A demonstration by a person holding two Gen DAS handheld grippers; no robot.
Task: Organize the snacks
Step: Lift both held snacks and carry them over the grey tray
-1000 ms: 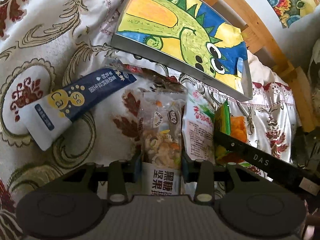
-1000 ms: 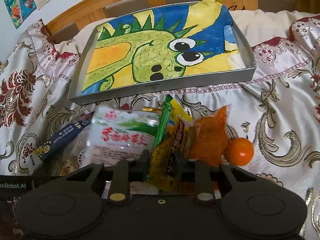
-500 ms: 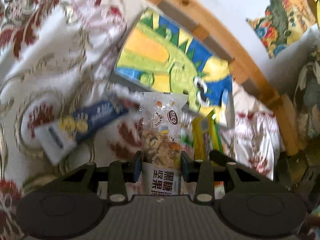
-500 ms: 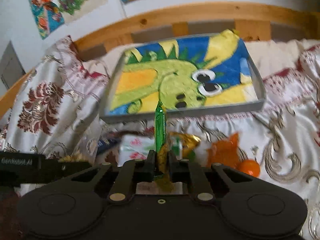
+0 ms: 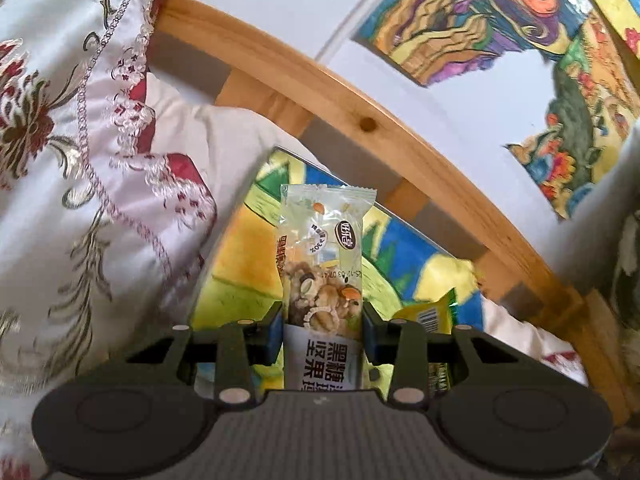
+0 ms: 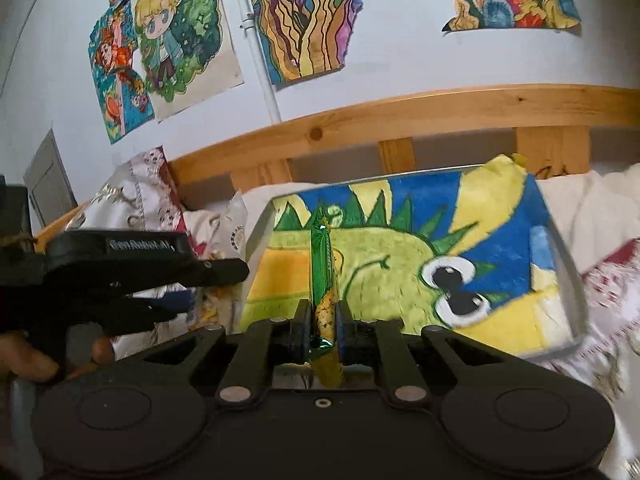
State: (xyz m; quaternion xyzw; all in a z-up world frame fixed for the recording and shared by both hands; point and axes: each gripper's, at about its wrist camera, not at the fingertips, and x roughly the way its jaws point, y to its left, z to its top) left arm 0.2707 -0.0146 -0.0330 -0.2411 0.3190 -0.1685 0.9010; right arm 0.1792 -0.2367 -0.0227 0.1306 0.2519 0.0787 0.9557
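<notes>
My left gripper (image 5: pixel 322 330) is shut on a clear nut-mix packet (image 5: pixel 323 264), which stands upright in front of the tray (image 5: pixel 256 248) with the green dinosaur drawing. In the right wrist view, my right gripper (image 6: pixel 322 330) is shut on a thin green and yellow snack packet (image 6: pixel 322 264), seen edge-on and held up before the same tray (image 6: pixel 568 280). The green and yellow packet (image 5: pixel 430 312) also shows at the right in the left wrist view. The left gripper's body (image 6: pixel 132 268) and a hand (image 6: pixel 28 360) are at the left of the right wrist view.
A wooden bed headboard (image 6: pixel 400 116) runs behind the tray, with colourful drawings (image 6: pixel 304 20) on the wall above it. A floral embroidered bedspread (image 5: pixel 80 160) bulges at the left, and a white pillow (image 6: pixel 592 216) lies at the right of the tray.
Both grippers lifted their packets off the bedspread and tilted up toward the tray and headboard. The other snacks and the orange on the bed have dropped out of view.
</notes>
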